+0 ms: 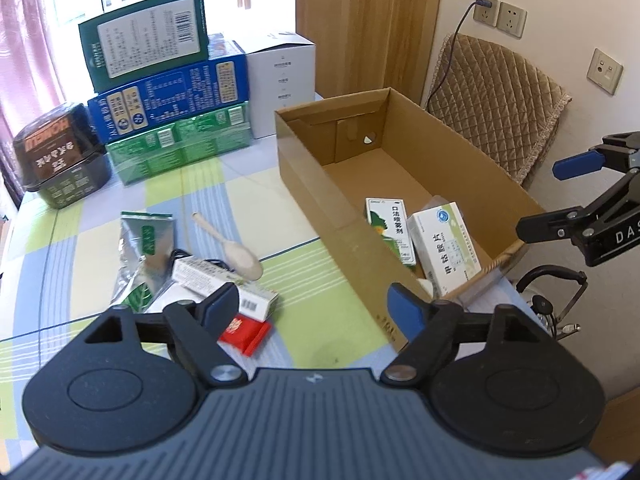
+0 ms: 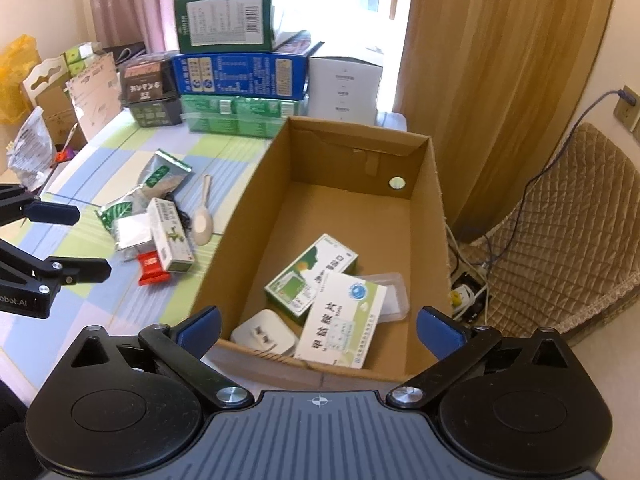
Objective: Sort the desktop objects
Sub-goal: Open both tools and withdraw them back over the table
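Cardboard box sits open-topped on the checked counter, its long axis running away from both cameras toward the stacked cartons at the far edge. Over its near end the right tool hangs with its blue pads spread wide, nothing between them and nothing touched; the left tool is likewise spread and empty, poised above the counter just beside the box's near left corner. Inside the box, at the near end, lie a green-and-white medicine carton, a white medicine carton overlapping it (its long side angled across the floor of the box), a small white plug-like block and a clear plastic lid. Still out on the counter, left of the box, a loose heap: silver-green foil pouches, a pale spoon with its bowl toward the camera, a long white carton lying crosswise, and a small red packet just under the left tool's near pad.
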A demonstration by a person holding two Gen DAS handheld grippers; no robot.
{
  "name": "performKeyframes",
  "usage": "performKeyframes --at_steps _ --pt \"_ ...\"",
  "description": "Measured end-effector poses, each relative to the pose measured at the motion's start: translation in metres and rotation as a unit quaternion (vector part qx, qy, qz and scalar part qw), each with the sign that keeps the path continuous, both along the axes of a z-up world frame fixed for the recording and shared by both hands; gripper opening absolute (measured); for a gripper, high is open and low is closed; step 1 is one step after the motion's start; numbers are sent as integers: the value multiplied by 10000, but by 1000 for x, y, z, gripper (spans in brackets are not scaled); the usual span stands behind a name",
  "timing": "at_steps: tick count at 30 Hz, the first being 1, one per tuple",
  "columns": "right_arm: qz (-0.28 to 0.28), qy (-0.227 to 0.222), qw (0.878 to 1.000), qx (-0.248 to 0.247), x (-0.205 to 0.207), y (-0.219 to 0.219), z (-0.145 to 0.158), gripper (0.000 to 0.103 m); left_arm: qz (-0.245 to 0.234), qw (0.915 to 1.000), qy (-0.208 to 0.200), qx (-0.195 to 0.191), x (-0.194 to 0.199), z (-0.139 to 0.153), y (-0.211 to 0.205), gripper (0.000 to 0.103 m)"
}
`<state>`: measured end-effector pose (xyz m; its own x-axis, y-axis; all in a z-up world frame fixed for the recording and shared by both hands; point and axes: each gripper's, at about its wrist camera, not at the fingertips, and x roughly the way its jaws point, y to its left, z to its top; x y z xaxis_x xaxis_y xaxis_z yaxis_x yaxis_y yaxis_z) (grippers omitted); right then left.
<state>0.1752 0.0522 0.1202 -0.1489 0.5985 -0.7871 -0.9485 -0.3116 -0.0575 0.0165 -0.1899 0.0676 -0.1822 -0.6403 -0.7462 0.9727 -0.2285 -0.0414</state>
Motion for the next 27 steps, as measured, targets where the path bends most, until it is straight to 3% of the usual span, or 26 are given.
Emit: performKeyframes --at_steps 9,20,27 --pt "161 -24 9999 23 -27 -20 7 101 140 9997 -200 -75 39 11 30 101" --pt "515 31 9986 81 -67 -28 9 101 694 9958 -598 -2 124 9 57 102" --pt "676 46 9977 -11 -90 -26 -1 101 751 9952 -616 117 154 -4 71 102"
